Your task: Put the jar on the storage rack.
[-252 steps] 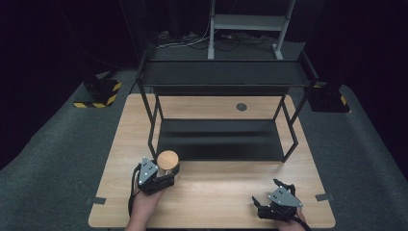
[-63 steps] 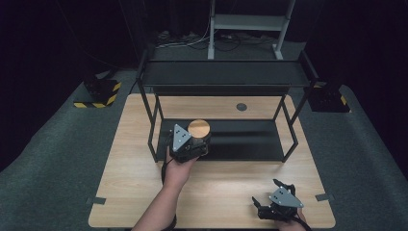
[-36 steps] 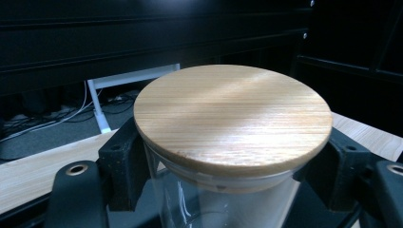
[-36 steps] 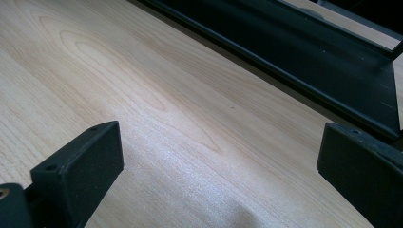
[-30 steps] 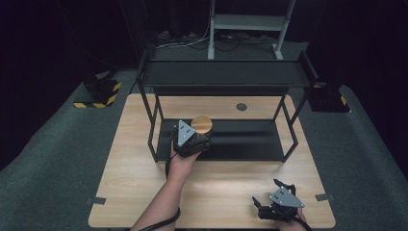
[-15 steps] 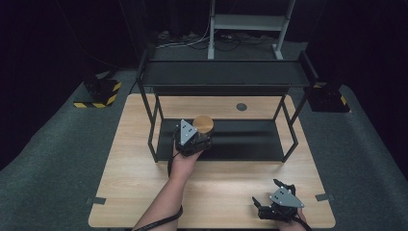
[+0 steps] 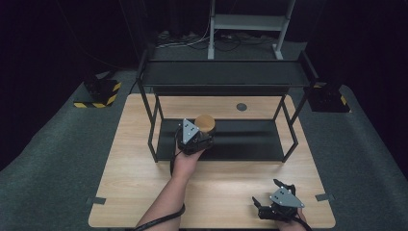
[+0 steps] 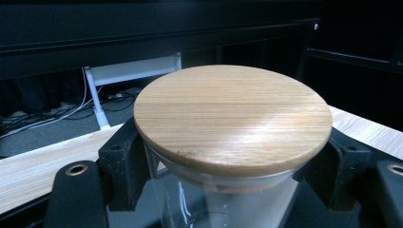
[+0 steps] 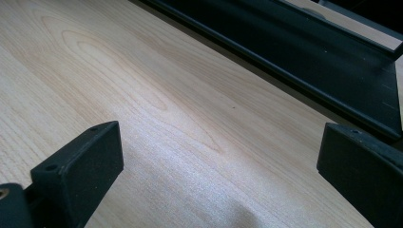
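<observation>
Jar (image 8: 223, 209) w/ wooden lid (image 8: 233, 118) clamped in left gripper (image 7: 199, 137) at shelf's (image 7: 240, 139) lower tier; right gripper (image 7: 276, 202) jaws apart.

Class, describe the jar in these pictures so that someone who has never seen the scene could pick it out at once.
Start at the black two-level rack standing on the wooden table. At the front left of its lower shelf, the left gripper is shut on a clear glass jar. Its round, pale bamboo lid is the one light disc against the black frame.

surface: wooden tabletop (image 7: 144, 192) | on it: black two-tier metal shelf (image 7: 226, 77), at far half | floor: grey carpet (image 7: 48, 163) around tabletop
</observation>
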The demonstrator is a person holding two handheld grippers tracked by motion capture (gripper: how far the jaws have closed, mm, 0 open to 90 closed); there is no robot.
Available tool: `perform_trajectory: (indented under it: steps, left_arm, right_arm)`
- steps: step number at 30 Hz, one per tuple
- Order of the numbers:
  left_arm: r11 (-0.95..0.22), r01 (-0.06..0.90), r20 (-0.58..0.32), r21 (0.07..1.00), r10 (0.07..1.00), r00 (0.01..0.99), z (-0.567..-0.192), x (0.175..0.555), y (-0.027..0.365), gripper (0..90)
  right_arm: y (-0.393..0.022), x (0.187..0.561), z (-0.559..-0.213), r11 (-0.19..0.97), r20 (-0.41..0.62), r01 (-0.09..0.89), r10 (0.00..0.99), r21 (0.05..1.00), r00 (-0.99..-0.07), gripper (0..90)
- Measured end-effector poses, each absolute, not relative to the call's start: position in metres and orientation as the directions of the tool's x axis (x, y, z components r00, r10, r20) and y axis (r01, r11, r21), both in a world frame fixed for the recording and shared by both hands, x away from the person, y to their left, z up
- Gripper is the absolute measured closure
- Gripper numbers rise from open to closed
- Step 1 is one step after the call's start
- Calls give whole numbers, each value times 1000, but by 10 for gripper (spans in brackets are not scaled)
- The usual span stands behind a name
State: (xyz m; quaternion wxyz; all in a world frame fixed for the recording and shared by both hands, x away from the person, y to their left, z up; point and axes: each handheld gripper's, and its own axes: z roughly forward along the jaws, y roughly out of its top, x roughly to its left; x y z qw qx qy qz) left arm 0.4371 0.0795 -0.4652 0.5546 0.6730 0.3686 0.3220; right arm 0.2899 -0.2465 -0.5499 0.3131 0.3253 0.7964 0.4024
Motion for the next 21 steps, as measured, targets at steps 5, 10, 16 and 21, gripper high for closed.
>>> perform_trajectory:
  steps: [5, 10, 16, 21]
  left_arm:
    - [-115, 142, 25, 983, 855, 517, -467, 440, 78, 264]
    - [-121, 150, 27, 981, 857, 514, -470, 442, 77, 264]
    - [-112, 163, 13, 980, 859, 511, -476, 446, 75, 264]
    - [-113, 172, 10, 979, 860, 510, -480, 449, 73, 264]
  right_arm:
    - [-246, 290, -550, 465, -238, 265, 770, 845, -592, 5]
    - [-246, 290, -550, 465, -238, 265, 770, 845, -592, 6]
    - [-247, 290, -550, 463, -236, 265, 770, 846, -592, 6]
    - [-247, 290, -550, 462, -235, 265, 770, 846, -593, 6]
